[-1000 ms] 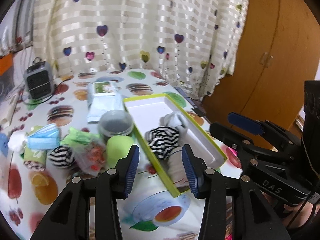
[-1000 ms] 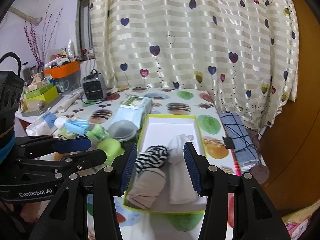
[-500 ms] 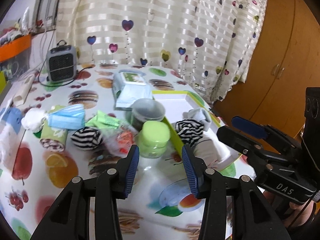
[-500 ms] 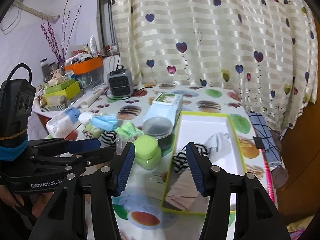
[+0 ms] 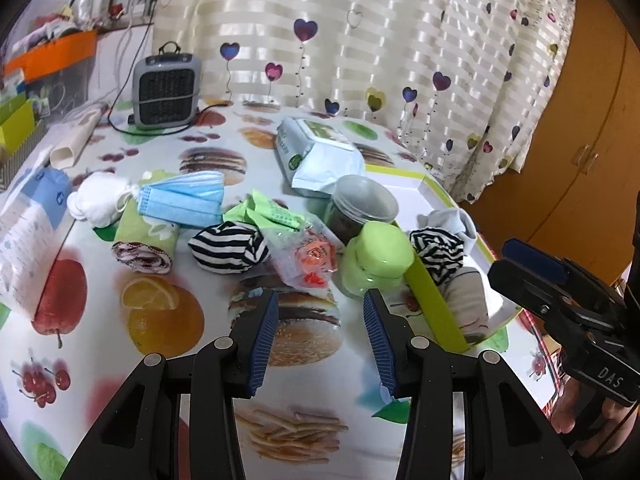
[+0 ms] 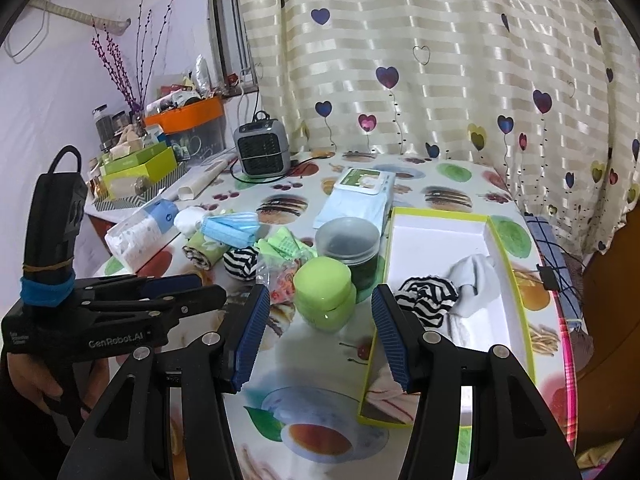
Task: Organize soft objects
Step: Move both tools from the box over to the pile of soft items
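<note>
Blue pads: my left gripper (image 5: 320, 338) stands with its jaws apart and nothing between them, only printed tablecloth (image 5: 168, 320) beneath.
Right gripper (image 6: 318, 338): my other tool, jaws just opened a little wider, apart and empty too; between its tips I see the green jar.
Hands: two, each partly seen, my left hand (image 6: 38, 380) around its handle and my right hand (image 5: 580, 412) under its own.
Green jar (image 5: 378, 258): one, just ahead of my left tips, touching the near left wall of the box.
Clear packet (image 5: 308, 254): one, with orange print, just left of the green jar and ahead of my left finger.
Loose striped sock (image 5: 230, 246): one black-and-white ball on the cloth, ahead and left of my left gripper, outside the box.
Green rolled cloth (image 5: 146, 240): one, further left, lying on its side.
Box (image 6: 516, 280): one lime-edged tray with a white floor, ahead and right of my right gripper.
Soft things in the box: three I can count, a striped sock (image 6: 426, 296), a white sock (image 6: 476, 280) touching it, and a beige folded piece (image 5: 466, 300) at the near end.
Dark lidded tub (image 6: 348, 244): one, just behind the green jar.
Blue masks (image 5: 184, 198): a stack; I cannot count them.
White bundle (image 5: 100, 200): one, left of the masks.
Wipes pack (image 5: 316, 156): one, beyond the tub.
Heater (image 5: 166, 90): one small grey one, farthest back, before the heart curtain (image 5: 360, 32).
</note>
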`<state>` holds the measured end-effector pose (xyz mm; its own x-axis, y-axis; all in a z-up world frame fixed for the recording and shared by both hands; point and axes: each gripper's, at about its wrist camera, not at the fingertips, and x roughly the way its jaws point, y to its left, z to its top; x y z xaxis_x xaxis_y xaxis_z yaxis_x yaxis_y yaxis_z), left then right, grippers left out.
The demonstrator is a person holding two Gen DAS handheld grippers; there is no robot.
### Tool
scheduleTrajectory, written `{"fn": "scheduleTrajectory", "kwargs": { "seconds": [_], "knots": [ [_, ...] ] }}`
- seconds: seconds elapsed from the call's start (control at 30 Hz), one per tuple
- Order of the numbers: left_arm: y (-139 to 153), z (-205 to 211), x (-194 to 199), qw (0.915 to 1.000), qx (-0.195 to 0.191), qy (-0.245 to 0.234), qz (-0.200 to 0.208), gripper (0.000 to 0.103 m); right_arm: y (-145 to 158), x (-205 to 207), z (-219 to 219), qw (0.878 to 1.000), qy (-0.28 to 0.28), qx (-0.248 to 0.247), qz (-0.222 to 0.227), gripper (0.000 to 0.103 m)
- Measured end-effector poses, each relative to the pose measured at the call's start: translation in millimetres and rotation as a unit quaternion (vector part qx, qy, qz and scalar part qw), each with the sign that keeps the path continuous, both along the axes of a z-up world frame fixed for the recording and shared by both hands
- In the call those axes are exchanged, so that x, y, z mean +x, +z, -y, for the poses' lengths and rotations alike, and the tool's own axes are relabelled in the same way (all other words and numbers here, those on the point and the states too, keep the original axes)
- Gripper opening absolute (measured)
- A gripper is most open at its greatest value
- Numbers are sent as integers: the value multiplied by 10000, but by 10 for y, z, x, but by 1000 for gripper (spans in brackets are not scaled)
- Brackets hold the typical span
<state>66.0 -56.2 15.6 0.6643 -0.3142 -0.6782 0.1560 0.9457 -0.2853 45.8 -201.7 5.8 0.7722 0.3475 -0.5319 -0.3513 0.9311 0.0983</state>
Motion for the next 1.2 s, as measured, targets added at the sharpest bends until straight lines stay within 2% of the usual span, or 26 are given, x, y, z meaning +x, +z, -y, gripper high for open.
{"fn": "scheduleTrajectory", "kwargs": {
  "seconds": [0.43, 0.8, 1.03, 1.07, 1.1, 1.2],
  "knots": [
    [-254, -54, 377, 9994, -143, 64, -314, 43, -65, 201, -64, 9999, 35, -73, -139, 54],
    [-535, 59, 719, 9966, -286, -17, -769, 44, -73, 337, -29, 9998, 19, -81, -162, 54],
    [-549, 94, 794, 9974, -234, 55, -684, 44, -74, 353, -18, 9998, 14, -75, -173, 54],
    [-551, 98, 797, 9975, -213, 68, -666, 42, -72, 362, -15, 9998, 11, -76, -178, 54],
    [-554, 104, 797, 9976, -201, 68, -656, 34, -72, 361, -15, 9998, 9, -79, -176, 54],
    [-550, 110, 794, 9978, -222, 26, -623, 20, -81, 395, -11, 9998, -9, -68, -194, 54]
  ]
}}
